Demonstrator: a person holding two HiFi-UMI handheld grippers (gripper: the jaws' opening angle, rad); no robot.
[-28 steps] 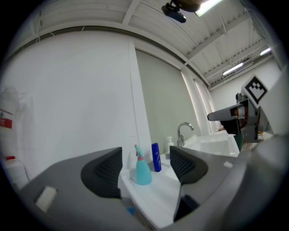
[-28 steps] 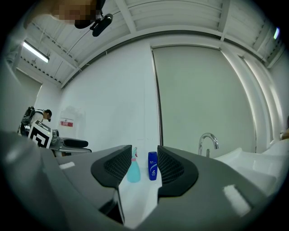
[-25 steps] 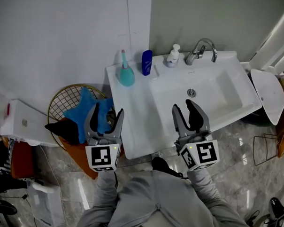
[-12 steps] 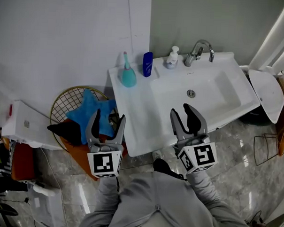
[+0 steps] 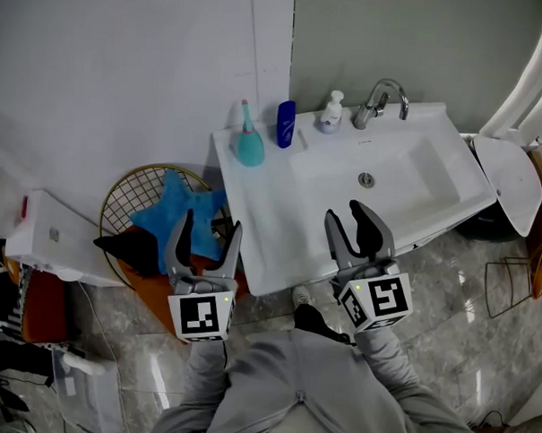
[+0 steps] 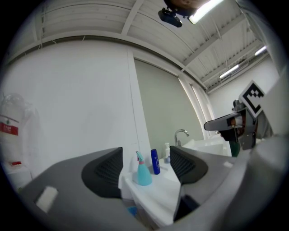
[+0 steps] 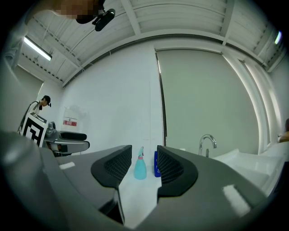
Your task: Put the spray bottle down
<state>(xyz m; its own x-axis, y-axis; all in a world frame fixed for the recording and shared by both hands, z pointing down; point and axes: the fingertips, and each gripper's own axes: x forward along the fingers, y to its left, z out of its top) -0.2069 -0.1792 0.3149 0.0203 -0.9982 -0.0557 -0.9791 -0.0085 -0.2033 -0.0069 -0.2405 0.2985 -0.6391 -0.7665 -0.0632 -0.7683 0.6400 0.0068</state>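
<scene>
Left tool (image 5: 207, 233): jaws wide apart, nothing between, touching nothing; hovers off front-left corner of white sink-top desk (image 5: 275, 216). Right tool (image 5: 353, 225): jaws apart, empty, above desk front edge. Teal plastic spray bottle (image 5: 250, 146): upright at desk back-left corner, just beside dark blue bottle (image 5: 285, 124), well apart from both tools.

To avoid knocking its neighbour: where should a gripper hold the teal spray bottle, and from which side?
Probably at the narrow neck of the spray bottle, under its pink collar, coming from the front edge of the sink. It stands upright, its body widens downward, the wall is behind it, and the blue bottle stands close on its right.
</scene>
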